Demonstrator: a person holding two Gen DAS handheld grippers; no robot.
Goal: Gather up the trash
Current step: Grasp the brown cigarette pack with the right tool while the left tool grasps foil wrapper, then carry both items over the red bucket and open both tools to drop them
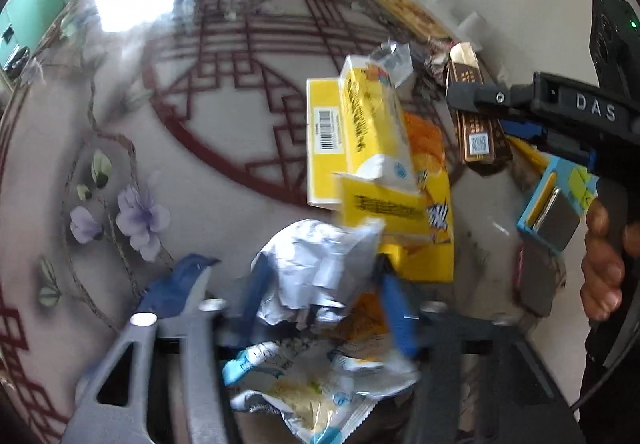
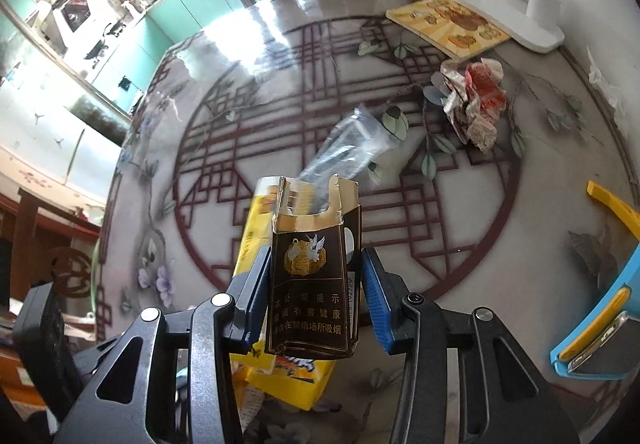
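- The right gripper [image 2: 316, 292] clamps a brown pack [image 2: 314, 284] between its blue pads [image 2: 378, 302]. We see the pack upright, long axis vertical, its torn open top pointing away from the gripper.
- In the left wrist view the same pack [image 1: 478, 116] hangs below the right gripper [image 1: 516, 136] over the table's right side, its code-printed end toward the camera. The hand [image 1: 604, 256] wraps the grip from below, and the tool reaches in level from the right.
- The left gripper [image 1: 316, 308] holds a crumpled silver wrapper [image 1: 320, 268]; its blue pad [image 1: 394, 308] presses on the wrapper's right side. The view is blurred, and more wrappers [image 1: 320, 392] bunch beneath.
- Only the left view shows the yellow boxes [image 1: 360, 132] piled at the table's middle, long axes running away from us, with an orange packet [image 1: 428, 140] under them.
- Only the right view shows a clear bag [image 2: 352, 148] lying diagonally at the table [image 2: 224, 84] centre, a crumpled red-and-silver wrapper [image 2: 472, 104] toward the far right edge, and a yellow board [image 2: 448, 24] with a white stand [image 2: 508, 12] at the far right corner.
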